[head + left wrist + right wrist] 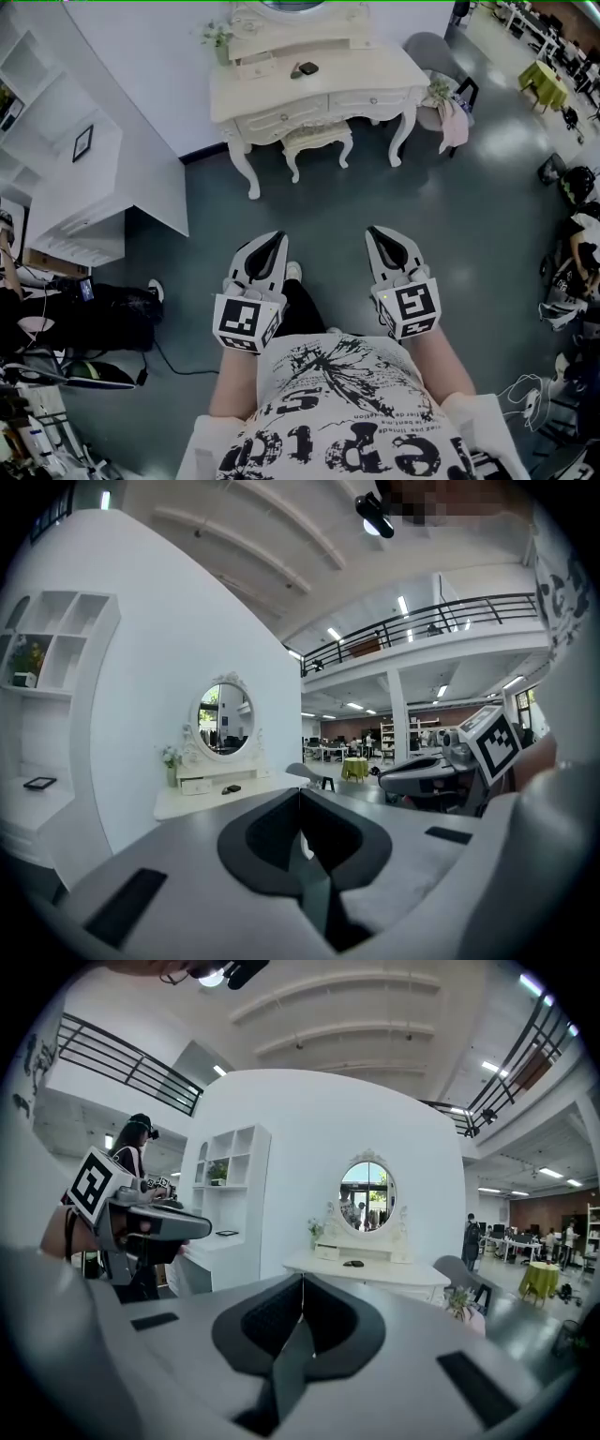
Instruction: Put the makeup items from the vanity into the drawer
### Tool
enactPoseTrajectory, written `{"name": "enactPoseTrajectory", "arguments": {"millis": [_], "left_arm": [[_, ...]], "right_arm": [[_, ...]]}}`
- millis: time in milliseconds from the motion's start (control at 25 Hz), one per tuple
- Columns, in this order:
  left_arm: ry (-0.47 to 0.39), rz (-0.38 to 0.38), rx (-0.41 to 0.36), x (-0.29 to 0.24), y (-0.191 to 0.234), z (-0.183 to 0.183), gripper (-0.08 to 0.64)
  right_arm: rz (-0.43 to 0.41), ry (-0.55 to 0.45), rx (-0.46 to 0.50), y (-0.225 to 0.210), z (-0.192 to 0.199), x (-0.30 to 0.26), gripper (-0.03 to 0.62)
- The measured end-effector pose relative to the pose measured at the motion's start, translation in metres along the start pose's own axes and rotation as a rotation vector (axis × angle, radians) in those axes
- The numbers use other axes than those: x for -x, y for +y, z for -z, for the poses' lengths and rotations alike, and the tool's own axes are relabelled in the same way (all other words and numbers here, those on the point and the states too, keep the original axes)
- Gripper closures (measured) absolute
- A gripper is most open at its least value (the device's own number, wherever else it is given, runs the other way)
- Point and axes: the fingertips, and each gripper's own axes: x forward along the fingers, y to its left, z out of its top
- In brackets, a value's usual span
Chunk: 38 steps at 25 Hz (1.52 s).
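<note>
2 grippers are held side by side in front of the person's waist, both well short of the vanity across the grey floor. The left gripper has its jaws pressed together with nothing between them, as its own view shows. The right gripper likewise has its jaws together and empty.

1 dark makeup item lies on the vanity top, near the middle and toward the back edge, just in front of the oval mirror. A small white box sits to its left near the back edge; whether it holds anything cannot be made out. At the back left corner a vase holds pale flowers.

2 drawers run along the vanity's front edge, both pushed in, so their contents are hidden. A cream stool is tucked partly under the front edge.

Beside the vanity stands a white shelf unit. 1 of its upper compartments holds a small green plant; the others look bare.
</note>
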Motion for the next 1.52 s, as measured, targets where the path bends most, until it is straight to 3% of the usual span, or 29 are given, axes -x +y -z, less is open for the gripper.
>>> {"name": "enactPoseTrajectory", "arguments": {"millis": [440, 720, 1000, 1280, 1520], "left_arm": [[0.009, 0.026, 0.023, -0.102, 0.082, 0.004, 0.54], [0.008, 0.051, 0.048, -0.202, 0.183, -0.011, 0.54], [-0.013, 0.038, 0.018, -0.284, 0.294, -0.039, 0.54], [0.028, 0.03, 0.026, -0.325, 0.326, -0.039, 0.54], [0.045, -0.027, 0.032, -0.374, 0.355, -0.034, 0.54]], "right_arm": [[0.011, 0.041, 0.018, -0.046, -0.002, -0.116, 0.574], [0.031, 0.071, 0.016, -0.091, -0.033, -0.244, 0.574], [0.068, 0.054, -0.004, -0.126, -0.07, -0.366, 0.574], [0.045, 0.056, -0.024, -0.152, -0.084, -0.428, 0.574], [-0.005, 0.047, -0.008, -0.19, -0.088, -0.492, 0.574]]}}
